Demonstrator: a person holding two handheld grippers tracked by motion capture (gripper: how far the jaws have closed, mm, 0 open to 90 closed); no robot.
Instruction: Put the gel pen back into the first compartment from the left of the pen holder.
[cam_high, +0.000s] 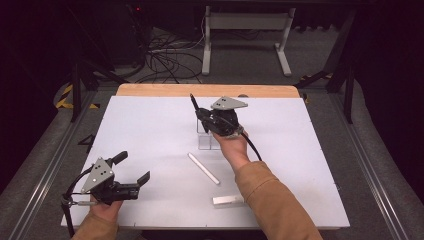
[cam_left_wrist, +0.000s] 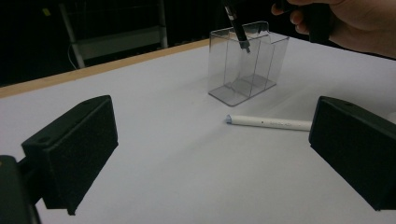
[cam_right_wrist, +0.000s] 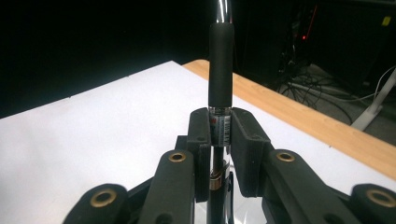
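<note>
The right gripper (cam_high: 200, 116), fingers clamped on an upright black pen (cam_right_wrist: 220, 70), hangs above the clear holder (cam_left_wrist: 246, 63) (tip entering); left gripper (cam_high: 134, 168) fingers apart, near left.

Place: a lab or recording room, dim all round, with light falling on the work surface alone.
Table: a white board (cam_high: 150, 130) on a wooden top (cam_high: 205, 90) whose pale edge shows at 12 o'clock.
Floor: grey carpet, with loose black cables (cam_high: 167, 60) heaped at 11 o'clock.
Furniture: the white legs of a desk frame (cam_high: 245, 35) at 12 o'clock.
Rigging: dark stand legs (cam_high: 82, 75) at 10 and 2 o'clock, yellow-black hazard tape (cam_high: 65, 95) at 10.
Electronics: a small red light (cam_high: 138, 8) at 11 o'clock.
</note>
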